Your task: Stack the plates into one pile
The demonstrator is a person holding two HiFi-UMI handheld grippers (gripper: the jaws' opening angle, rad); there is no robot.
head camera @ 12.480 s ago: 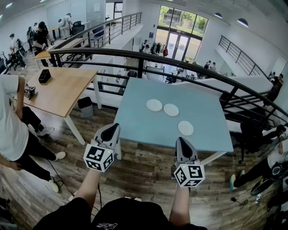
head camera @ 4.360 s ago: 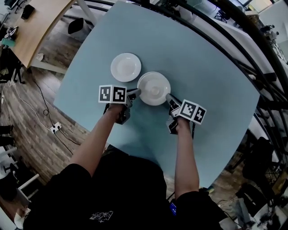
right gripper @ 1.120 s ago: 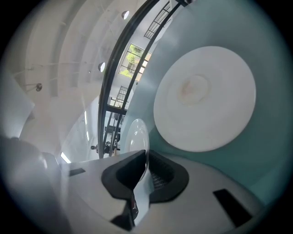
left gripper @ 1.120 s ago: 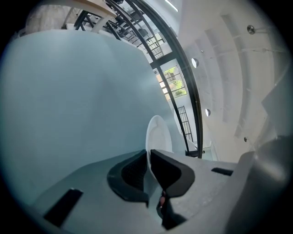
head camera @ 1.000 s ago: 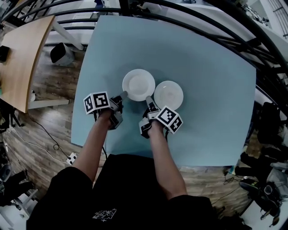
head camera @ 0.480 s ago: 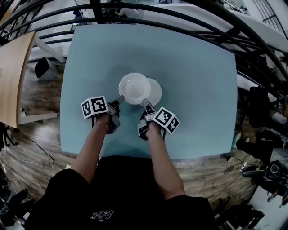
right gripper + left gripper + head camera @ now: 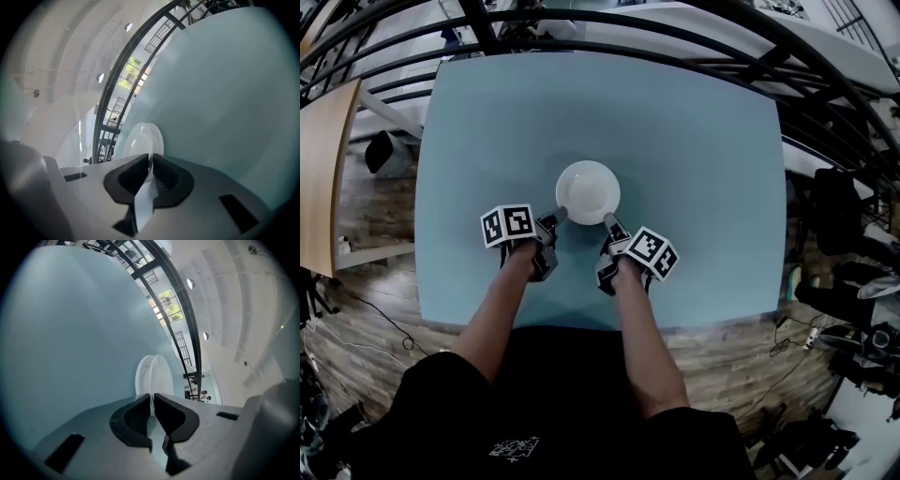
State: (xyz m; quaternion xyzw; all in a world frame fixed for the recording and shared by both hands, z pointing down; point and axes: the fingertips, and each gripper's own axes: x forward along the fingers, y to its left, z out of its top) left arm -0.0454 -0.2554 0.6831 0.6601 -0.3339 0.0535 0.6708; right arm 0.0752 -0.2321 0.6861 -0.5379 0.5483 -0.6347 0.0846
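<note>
White top plate [image 7: 588, 191] near the centre of the blue table [image 7: 703, 141], held by both tongs at its near rim. Head view shows one round outline only, so it fully covers what is under it. Left gripper view: top plate [image 7: 162, 375] with a lower plate [image 7: 141, 378] just behind it on the table side, edges nearly lined up; can't tell if they touch. Right gripper view shows the same pair, top plate [image 7: 137, 139] and lower plate [image 7: 160, 140].

Left tongs [image 7: 559, 216] at the plate's 7 o'clock, closed on the thin rim, pads pressing both faces. Right tongs [image 7: 607, 221] at 5 o'clock, also clamped on the rim.

Bare forearms [image 7: 502, 300] run back to 6 o'clock. Black railing [image 7: 609, 47] curves past the table's 12 o'clock edge. Wooden floor [image 7: 375, 309] at 9 o'clock.
</note>
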